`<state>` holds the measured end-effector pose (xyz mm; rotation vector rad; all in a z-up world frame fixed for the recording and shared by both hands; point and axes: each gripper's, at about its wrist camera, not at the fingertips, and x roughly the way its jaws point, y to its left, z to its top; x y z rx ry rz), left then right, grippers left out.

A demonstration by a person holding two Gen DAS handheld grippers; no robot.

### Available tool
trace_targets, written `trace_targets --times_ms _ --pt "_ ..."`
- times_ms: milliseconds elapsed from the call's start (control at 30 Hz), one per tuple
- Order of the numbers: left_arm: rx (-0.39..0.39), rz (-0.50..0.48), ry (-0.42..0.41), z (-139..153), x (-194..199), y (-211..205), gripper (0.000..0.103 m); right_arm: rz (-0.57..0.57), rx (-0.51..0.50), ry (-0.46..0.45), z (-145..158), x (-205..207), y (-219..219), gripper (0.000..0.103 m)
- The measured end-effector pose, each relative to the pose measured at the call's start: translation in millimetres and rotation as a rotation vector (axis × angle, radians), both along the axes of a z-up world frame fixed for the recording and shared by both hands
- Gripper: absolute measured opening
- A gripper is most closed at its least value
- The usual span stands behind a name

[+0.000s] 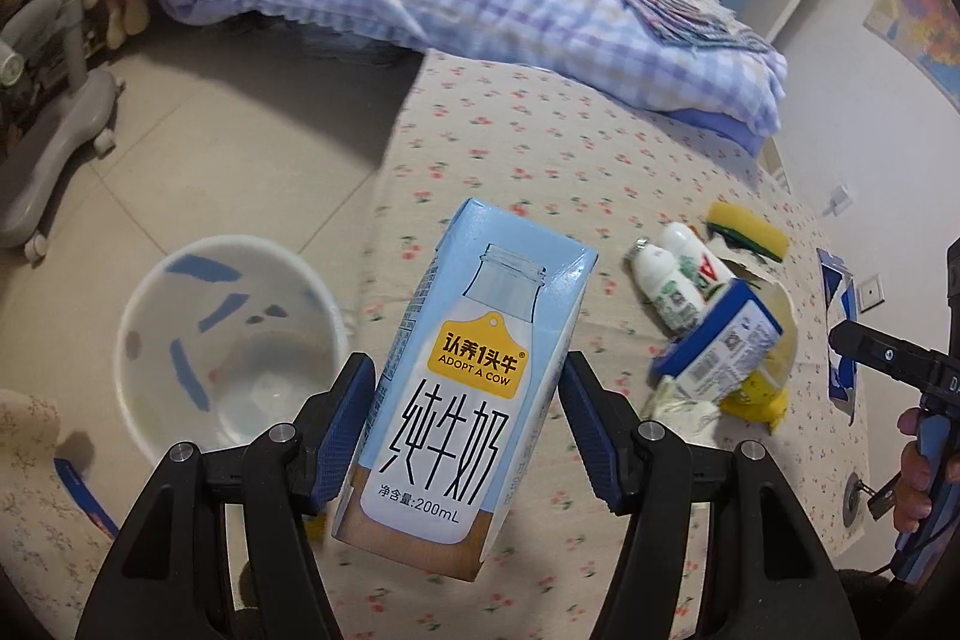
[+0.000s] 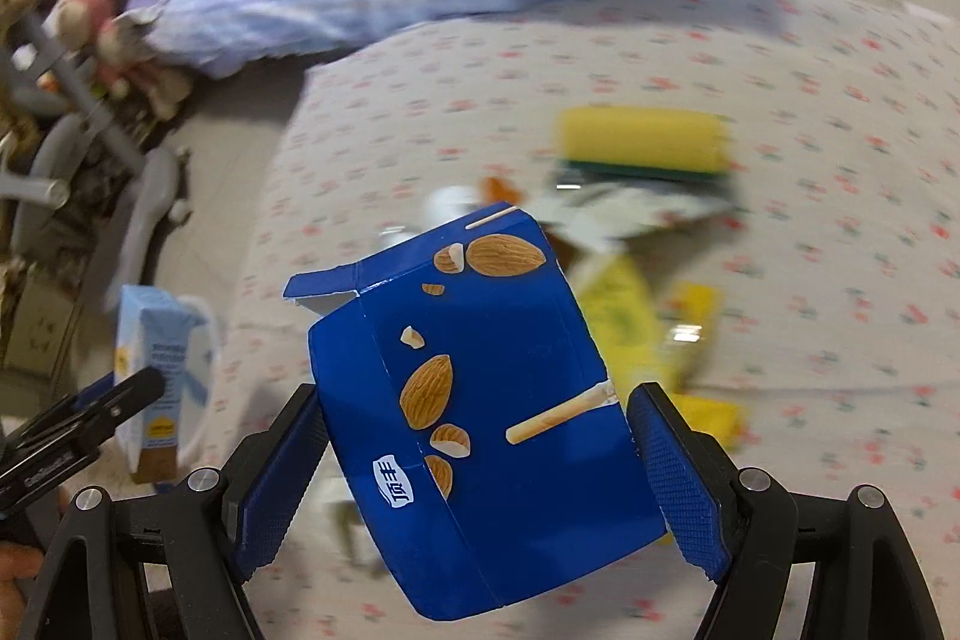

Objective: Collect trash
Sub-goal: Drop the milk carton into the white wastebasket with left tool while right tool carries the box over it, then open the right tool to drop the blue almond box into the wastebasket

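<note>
Milk carton (image 1: 456, 394): one, pale blue, clamped between the left gripper's (image 1: 465, 430) pads above the bed (image 1: 540, 148); long axis runs away from the camera, top leaning slightly right.

Snack box (image 2: 486, 418): one, dark blue with almonds printed on it, clamped in the right gripper (image 2: 480, 484) over the bed; torn flap end points up and away, tilted left.

Bin (image 1: 234, 340): one, white, on the floor beside the bed.

Litter on the bed: two small white bottles (image 1: 666, 274), one yellow sponge (image 1: 747, 229), wrappers partly hidden and blurred, uncounted.
</note>
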<state>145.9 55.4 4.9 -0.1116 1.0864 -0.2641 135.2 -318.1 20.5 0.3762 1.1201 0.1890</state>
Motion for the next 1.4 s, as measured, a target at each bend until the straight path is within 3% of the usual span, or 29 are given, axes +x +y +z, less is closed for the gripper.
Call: trace_targets --times_ms 500,567,633,667,900,1400 --pt "0.035 0.191 0.056 -41 29 114 0.067 0.177 0.003 -0.014 -15 43 122 0.085" --pt "0.055 0.204 0.081 -45 34 119 0.071 0.186 0.004 -0.011 -18 48 132 0.085" --pt "0.082 0.225 0.085 -46 33 125 0.088 0.193 0.010 -0.008 -23 53 142 0.086" --pt "0.099 0.224 0.081 -46 32 127 0.089 0.195 0.014 -0.007 -25 55 147 0.086" --pt "0.191 0.249 0.039 -40 9 154 0.089 0.216 0.028 0.005 -32 63 179 0.086" --pt "0.209 0.309 0.080 -57 -23 209 0.089 0.338 -0.019 0.008 -67 72 278 0.086"
